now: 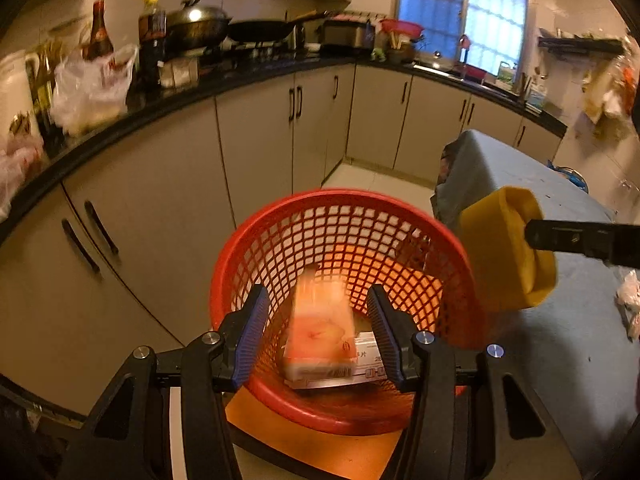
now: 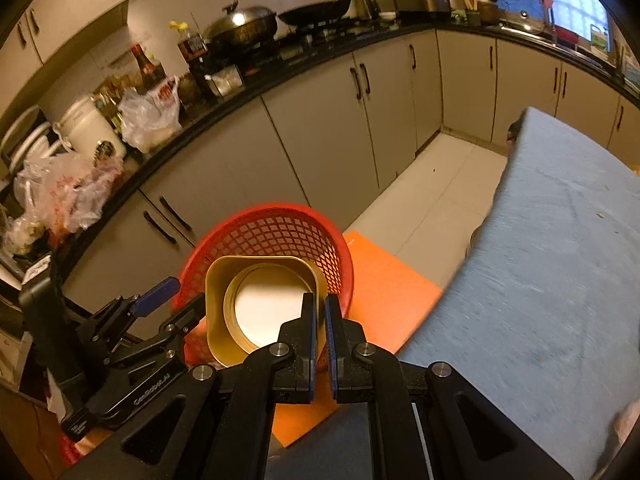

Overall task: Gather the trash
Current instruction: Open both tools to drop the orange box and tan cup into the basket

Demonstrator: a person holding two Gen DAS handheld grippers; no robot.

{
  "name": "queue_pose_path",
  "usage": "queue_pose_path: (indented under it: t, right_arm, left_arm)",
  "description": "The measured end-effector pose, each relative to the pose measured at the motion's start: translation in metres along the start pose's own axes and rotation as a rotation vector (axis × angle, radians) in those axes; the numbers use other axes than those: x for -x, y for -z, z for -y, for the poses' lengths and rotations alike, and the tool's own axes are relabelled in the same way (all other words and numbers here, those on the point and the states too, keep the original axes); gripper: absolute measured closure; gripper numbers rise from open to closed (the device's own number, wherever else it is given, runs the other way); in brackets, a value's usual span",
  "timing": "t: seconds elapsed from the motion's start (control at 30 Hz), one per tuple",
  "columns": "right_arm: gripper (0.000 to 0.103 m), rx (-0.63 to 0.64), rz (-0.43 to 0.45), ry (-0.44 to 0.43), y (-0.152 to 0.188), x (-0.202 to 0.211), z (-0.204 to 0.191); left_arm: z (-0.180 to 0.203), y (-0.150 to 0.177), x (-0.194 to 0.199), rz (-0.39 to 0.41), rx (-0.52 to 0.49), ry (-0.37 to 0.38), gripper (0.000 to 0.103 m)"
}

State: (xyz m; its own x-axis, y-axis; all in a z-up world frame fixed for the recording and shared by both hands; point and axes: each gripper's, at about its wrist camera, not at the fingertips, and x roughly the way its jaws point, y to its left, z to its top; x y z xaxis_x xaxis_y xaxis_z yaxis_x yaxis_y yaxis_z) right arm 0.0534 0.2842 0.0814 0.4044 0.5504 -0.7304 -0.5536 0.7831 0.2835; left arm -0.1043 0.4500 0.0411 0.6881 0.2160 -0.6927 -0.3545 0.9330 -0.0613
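Note:
A red mesh basket [image 1: 348, 220] stands on an orange board [image 2: 384, 292] on the floor. My left gripper [image 1: 320, 320] hovers over its mouth, open. A blurred pink-and-white carton [image 1: 320, 336] is down inside the basket between the jaws, clear of both pads, on a white box [image 1: 370, 356]. My right gripper [image 2: 318, 308] is shut on the wall of a yellow cup [image 2: 260, 300] with a white bottom, held at the basket's rim. From the left wrist view, the yellow cup [image 1: 504, 248] hangs to the basket's right.
A table under a blue-grey cloth [image 2: 540, 260] fills the right side. Grey cabinets [image 1: 160, 200] under a black counter [image 2: 240, 92] with pans, bottles and plastic bags run along the left and back. Pale floor tiles [image 2: 440, 184] lie between them.

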Motion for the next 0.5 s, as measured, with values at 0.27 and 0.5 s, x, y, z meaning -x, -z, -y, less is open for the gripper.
queue_pose_path:
  t: [0.27,0.5]
  right_arm:
    - [0.097,0.036,-0.087,0.014,-0.004,-0.049,-0.011]
    - [0.09,0.078,-0.096,0.018,0.003,-0.064,-0.011]
  left_arm:
    - [-0.011,0.007,-0.011,-0.019,0.037,0.007,0.053]
    - [-0.017,0.01,-0.005,-0.002,0.075,0.039,0.053]
